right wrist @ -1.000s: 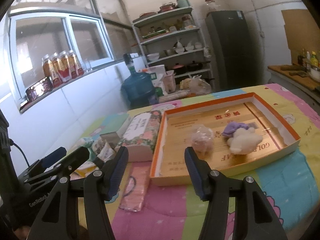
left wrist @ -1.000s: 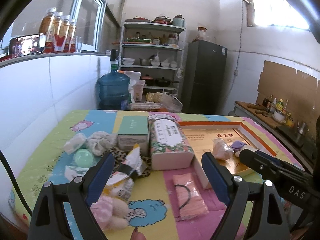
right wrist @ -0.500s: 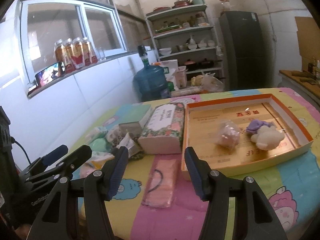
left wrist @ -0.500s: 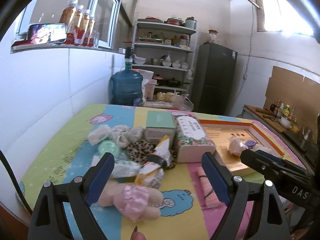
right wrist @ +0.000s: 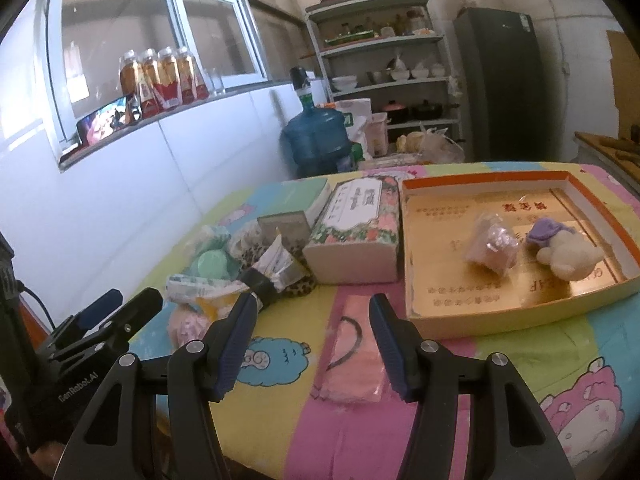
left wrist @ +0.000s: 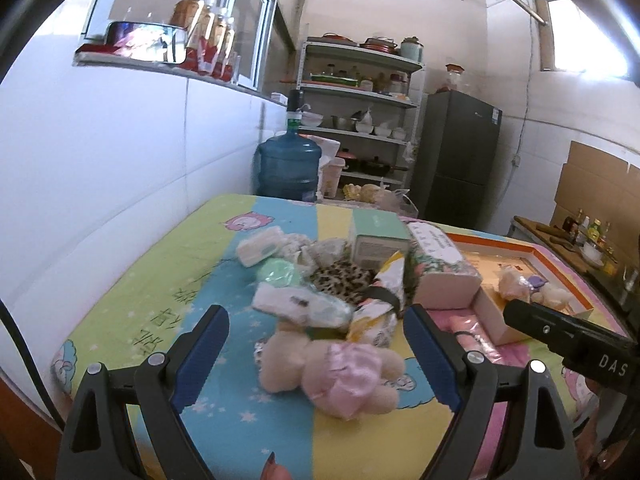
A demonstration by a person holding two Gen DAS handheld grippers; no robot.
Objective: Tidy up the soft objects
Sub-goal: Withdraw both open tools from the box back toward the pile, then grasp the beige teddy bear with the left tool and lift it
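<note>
Above the table [left wrist: 168, 280], both grippers [left wrist: 316, 354] [right wrist: 310, 342] gape, holding nothing.

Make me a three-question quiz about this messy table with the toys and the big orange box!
1. Where does the pink-dressed plush toy lie?
A. inside the orange-rimmed box
B. on the tablecloth in front of the left gripper
C. on the shelf

2. How many soft things lie in the orange-rimmed box?
A. none
B. two
C. five

3. How do the fingers of the right gripper stand?
A. apart, holding nothing
B. clamped on the pink packet
C. clamped on the tissue pack

Answers:
1. B: the toy lies on the cloth, just ahead of the left gripper, with its fingers on either side.
2. B: only a wrapped pinkish bundle and a white plush with a purple hat lie inside.
3. A: the pink packet lies flat on the cloth beyond the parted fingers.
</note>
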